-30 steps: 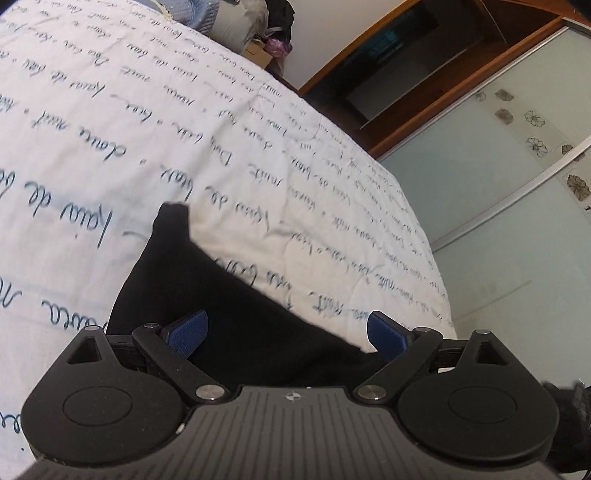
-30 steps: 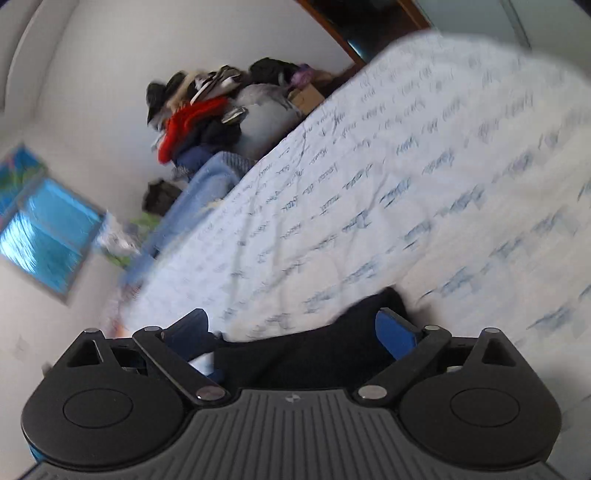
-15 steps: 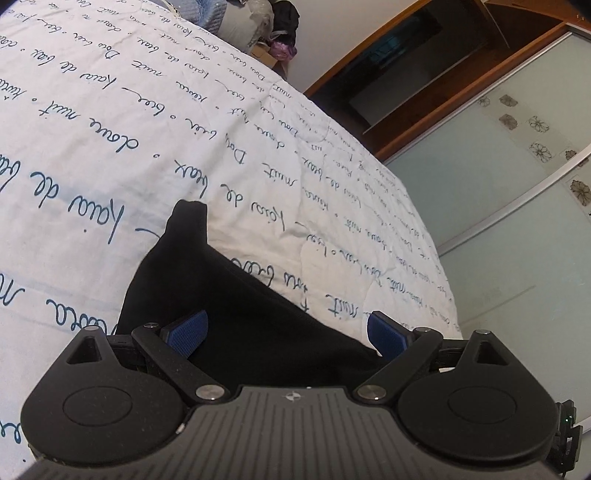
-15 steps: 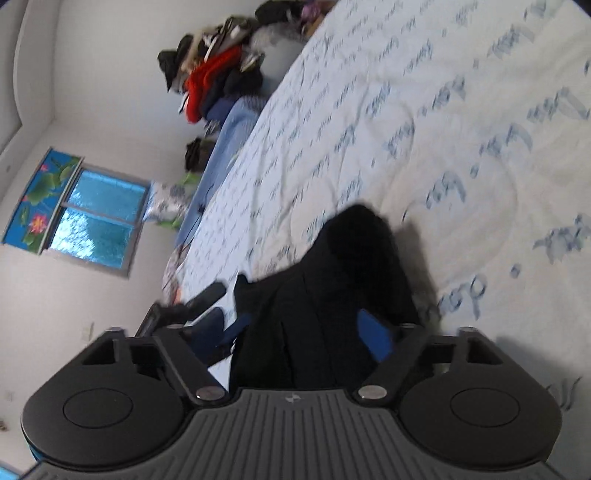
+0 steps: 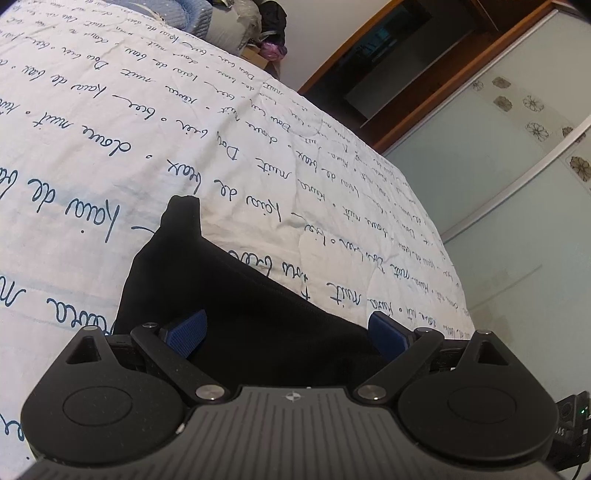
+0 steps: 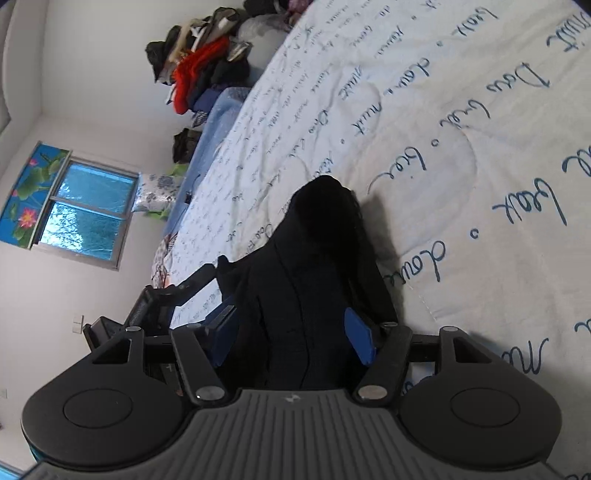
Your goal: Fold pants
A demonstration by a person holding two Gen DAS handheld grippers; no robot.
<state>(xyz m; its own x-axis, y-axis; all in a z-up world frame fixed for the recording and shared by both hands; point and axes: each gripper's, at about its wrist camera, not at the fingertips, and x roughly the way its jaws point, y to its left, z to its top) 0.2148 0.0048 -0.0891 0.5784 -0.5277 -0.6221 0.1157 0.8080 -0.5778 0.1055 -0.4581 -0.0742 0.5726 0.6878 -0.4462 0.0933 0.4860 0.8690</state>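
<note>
The black pants (image 5: pixel 236 284) lie bunched on a white bedspread (image 5: pixel 110 140) printed with blue script. My left gripper (image 5: pixel 286 334) is open, its blue pads wide apart with the black cloth lying between and under them. In the right wrist view the pants (image 6: pixel 317 273) rise in a dark heap on the bedspread (image 6: pixel 461 129). My right gripper (image 6: pixel 295 334) is open with the cloth filling the gap between its pads; it is tilted so the bed runs steeply. The left gripper's body (image 6: pixel 162 299) shows just to its left.
A pile of clothes (image 6: pixel 199 70) sits at the bed's far end, also seen in the left wrist view (image 5: pixel 258 26). Sliding frosted wardrobe doors (image 5: pixel 517 155) stand beyond the bed's edge. A window (image 6: pixel 85 210) is in the wall at left.
My right gripper has rolled and dropped towards the pants, which now fill the gap between its pads. My left gripper has barely moved; the pants' edge has shifted slightly.
</note>
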